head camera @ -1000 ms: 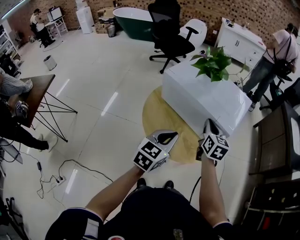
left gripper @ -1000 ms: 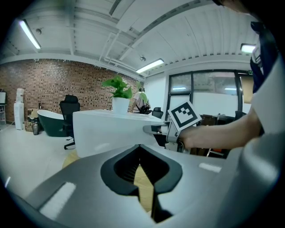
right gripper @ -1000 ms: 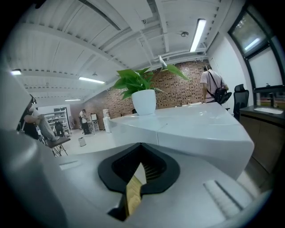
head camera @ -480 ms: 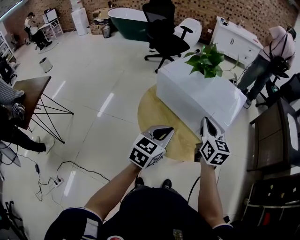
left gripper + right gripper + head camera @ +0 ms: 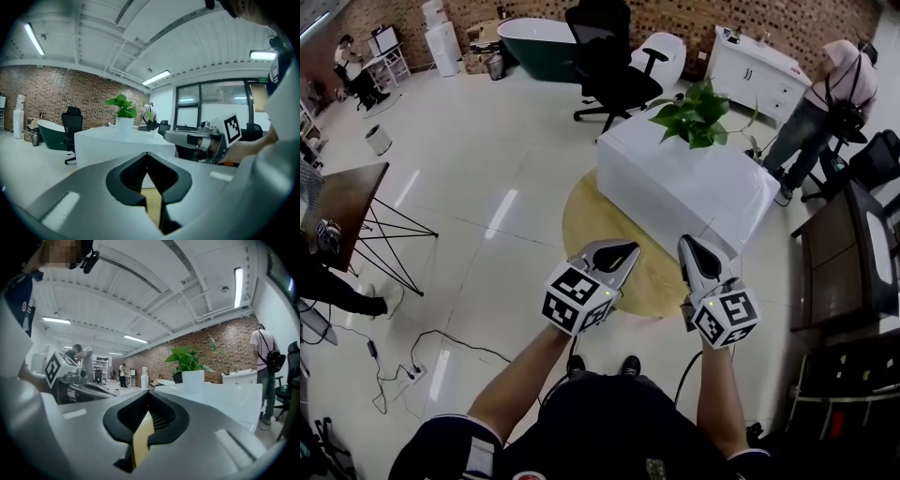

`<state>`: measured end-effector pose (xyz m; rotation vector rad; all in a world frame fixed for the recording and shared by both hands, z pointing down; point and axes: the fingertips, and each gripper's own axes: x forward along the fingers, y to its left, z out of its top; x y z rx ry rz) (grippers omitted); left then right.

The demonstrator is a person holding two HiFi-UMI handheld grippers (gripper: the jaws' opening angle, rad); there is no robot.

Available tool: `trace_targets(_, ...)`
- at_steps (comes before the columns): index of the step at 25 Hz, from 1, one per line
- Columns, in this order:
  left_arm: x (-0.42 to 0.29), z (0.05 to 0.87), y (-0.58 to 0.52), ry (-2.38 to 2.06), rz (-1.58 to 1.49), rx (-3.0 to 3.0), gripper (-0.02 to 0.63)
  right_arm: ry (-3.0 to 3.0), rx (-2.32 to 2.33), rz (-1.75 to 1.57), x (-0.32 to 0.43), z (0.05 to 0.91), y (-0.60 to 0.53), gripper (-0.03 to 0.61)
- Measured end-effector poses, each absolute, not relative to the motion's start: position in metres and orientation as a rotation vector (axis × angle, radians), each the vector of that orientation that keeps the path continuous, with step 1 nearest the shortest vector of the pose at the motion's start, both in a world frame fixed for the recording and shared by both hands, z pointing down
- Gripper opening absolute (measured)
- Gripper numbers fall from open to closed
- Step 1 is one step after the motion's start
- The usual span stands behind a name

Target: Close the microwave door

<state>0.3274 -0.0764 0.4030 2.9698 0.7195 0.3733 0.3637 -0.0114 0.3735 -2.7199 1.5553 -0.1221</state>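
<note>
**Brick-walled room, microwave nowhere in view**

The left tongs [image 5: 628, 250] and the right tongs [image 5: 687, 246] were held out ahead of the person, side by side and apart. Each pair had its jaws together and nothing between them. Only a sliver of yellow floor covering showed through the slot behind the tips.

Just beyond them lay a round yellow rug [image 5: 591, 225], and on it stood a white bench [image 5: 675, 187] carrying a potted plant [image 5: 694, 112]. Farther off were an office chair [image 5: 605, 56] and a bystander [image 5: 825, 94] at the right. A cable [image 5: 441, 342] trailed over the tiles at the left.

No view showed the microwave, so its place could not be told.

The step in hand appeared to be finding it. Doing that well probably meant turning until the door and its swing were plainly seen before reaching. Jaws pressed together suit a push. One pair's flat side could be set near the door's free edge, away from the hinge, and pressed steadily until it latched. The other pair should be kept out of the closing gap.
</note>
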Motion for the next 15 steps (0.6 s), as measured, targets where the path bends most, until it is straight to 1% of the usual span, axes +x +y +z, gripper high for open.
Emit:
trace_targets(6, 0.318, 0.398, -0.067, 0.773, 0.338, 2.959, 0.009, 1.779, -2.662, -0.082, 0.331, 0.379, -0.021, 0.0)
trace_targets(15, 0.306, 0.41, -0.069, 0.728, 0.381, 2.933, 0.009, 1.873, -2.632, -0.11, 0.316, 0.385, -0.031, 0.002)
